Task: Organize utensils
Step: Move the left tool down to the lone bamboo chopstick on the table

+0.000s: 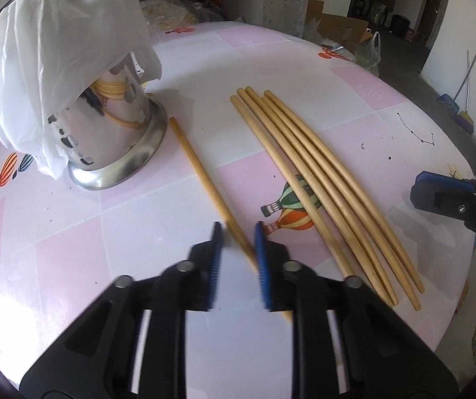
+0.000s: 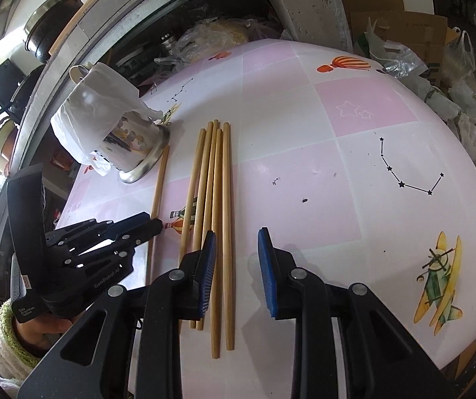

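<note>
A single wooden chopstick (image 1: 201, 173) lies on the pink checked tablecloth; its near end lies between the fingers of my open left gripper (image 1: 238, 252), close to the right pad. It also shows in the right wrist view (image 2: 158, 196). Several more chopsticks (image 1: 314, 183) lie side by side to its right, also seen in the right wrist view (image 2: 216, 219). A perforated steel utensil holder (image 1: 118, 139) with a white plastic bag over its top stands at the left, and in the right wrist view (image 2: 131, 149). My right gripper (image 2: 236, 259) is open and empty, low over the near ends of the group.
The tablecloth (image 2: 337, 166) has balloon, star and plane prints. The table's right edge (image 1: 470, 232) drops to a floor with cardboard boxes and plastic bags (image 2: 437, 76). Pots and shelves stand at the left (image 2: 51, 26).
</note>
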`<state>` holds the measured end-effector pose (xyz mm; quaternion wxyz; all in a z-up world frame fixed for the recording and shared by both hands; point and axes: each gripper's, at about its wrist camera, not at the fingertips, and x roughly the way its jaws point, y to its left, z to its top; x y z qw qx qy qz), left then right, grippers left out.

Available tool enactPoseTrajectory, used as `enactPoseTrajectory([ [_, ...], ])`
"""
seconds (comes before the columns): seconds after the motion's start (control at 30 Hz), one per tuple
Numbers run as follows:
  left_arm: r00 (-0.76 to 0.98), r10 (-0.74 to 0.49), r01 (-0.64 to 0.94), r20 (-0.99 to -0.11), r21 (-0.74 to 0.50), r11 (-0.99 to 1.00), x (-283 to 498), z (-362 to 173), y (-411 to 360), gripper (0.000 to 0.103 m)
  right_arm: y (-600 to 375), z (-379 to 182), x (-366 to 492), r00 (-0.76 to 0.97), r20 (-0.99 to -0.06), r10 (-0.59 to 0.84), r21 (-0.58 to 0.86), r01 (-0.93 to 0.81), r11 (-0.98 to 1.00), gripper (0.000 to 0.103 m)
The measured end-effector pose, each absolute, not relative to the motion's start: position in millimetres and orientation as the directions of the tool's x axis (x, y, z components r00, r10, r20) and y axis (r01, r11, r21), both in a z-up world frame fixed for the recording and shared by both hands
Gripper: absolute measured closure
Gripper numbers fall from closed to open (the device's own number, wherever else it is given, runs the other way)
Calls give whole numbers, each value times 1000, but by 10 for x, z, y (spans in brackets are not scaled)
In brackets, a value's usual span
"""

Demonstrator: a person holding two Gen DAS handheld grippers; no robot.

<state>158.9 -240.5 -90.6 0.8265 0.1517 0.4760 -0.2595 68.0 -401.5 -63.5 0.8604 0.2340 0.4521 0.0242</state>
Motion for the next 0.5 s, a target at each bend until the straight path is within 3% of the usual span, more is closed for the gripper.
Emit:
enactPoseTrajectory([
  [0.5, 347, -315, 530, -883, -92, 843, 1325, -906, -1954, 97, -3921, -613, 627, 588, -764, 266, 428, 153, 891, 77],
])
